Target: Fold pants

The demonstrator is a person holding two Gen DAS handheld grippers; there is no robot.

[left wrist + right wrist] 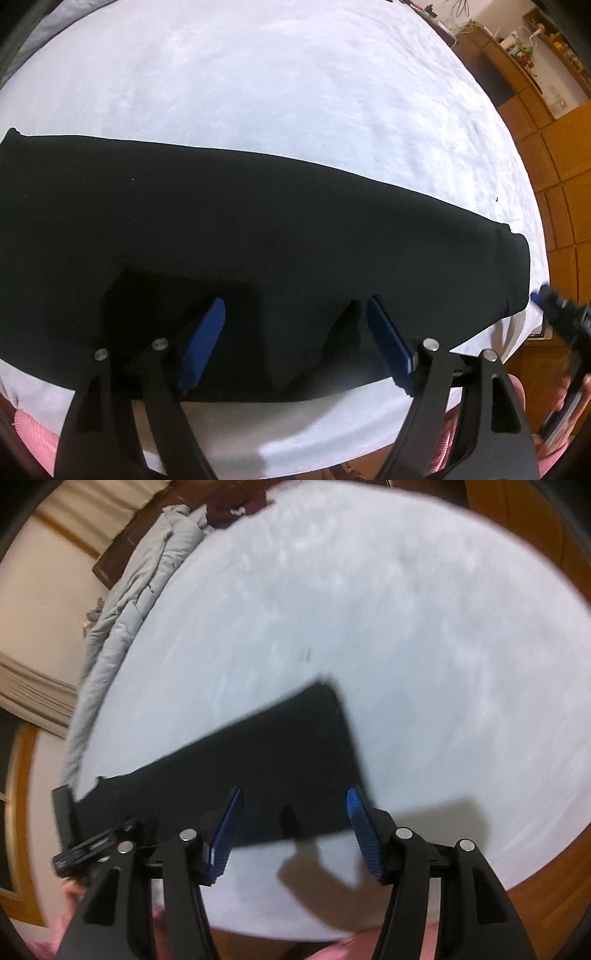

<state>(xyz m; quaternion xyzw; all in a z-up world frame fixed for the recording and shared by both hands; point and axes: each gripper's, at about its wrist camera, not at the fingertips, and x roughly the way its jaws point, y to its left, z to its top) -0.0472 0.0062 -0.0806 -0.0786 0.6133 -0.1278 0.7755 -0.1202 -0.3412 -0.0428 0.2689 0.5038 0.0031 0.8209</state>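
Note:
Black pants (221, 229) lie flat as one long band across the white bed sheet (258, 81), near its front edge. My left gripper (295, 306) hovers open and empty above the band's middle near edge. The right gripper shows at the far right of the left wrist view (554, 306), just past the pants' right end. In the right wrist view the same pants (280, 760) end in a straight hem. My right gripper (295, 797) is open and empty above that end's near corner.
A grey quilt (140, 590) is bunched along the bed's far left side. Wooden floor (565, 192) and shelves (517, 44) lie beyond the bed's right edge. The person's pink clothing (29, 435) is at the near edge.

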